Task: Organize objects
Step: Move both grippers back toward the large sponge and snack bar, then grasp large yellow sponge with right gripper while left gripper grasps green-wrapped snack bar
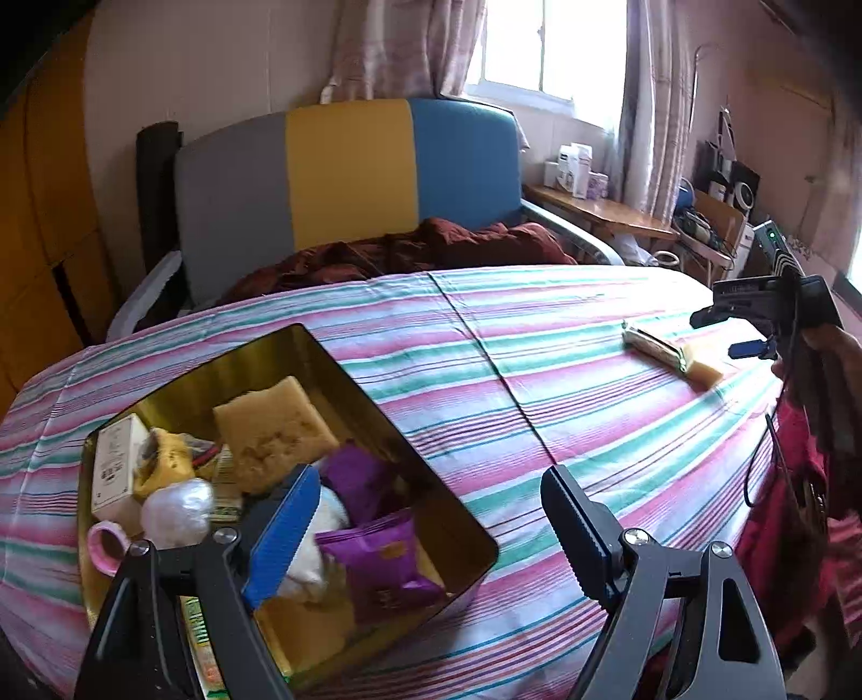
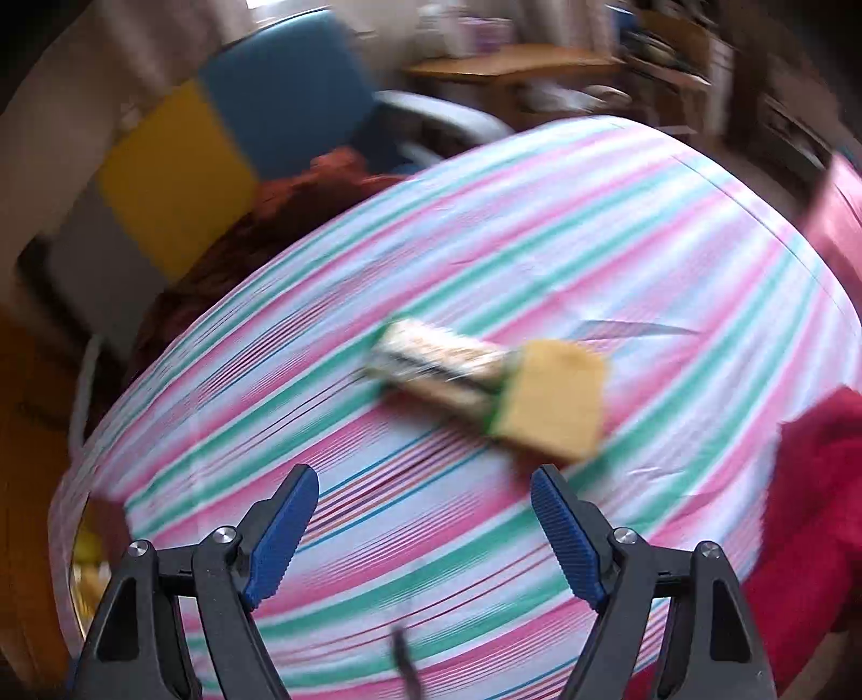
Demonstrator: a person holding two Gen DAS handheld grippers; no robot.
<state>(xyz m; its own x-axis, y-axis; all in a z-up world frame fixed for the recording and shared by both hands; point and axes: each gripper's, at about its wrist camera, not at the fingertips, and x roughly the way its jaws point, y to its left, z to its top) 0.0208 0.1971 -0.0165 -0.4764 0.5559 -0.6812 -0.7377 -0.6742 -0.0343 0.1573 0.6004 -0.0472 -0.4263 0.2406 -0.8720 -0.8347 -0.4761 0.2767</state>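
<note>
Home, lived-in bedroom or sitting room. Ahead of the left gripper [image 1: 425, 517]: surface under a striped cloth [image 1: 539, 344]; beyond it an armchair [image 1: 350, 172] in grey, yellow and blue panels, rumpled maroon blanket [image 1: 420, 247] on its seat. Curtained window [image 1: 544, 48] behind; cluttered wooden side table [image 1: 598, 212] ahead to the right.

A striped woven cloth [image 1: 539, 344] — matt, creased — is spread over the bench. The tin [image 1: 377, 409] is glossy gold metal; the sponge [image 1: 275, 431] porous; the packet [image 1: 377, 560] shiny purple plastic — the pads [image 1: 283, 533] ribbed, blue.
</note>
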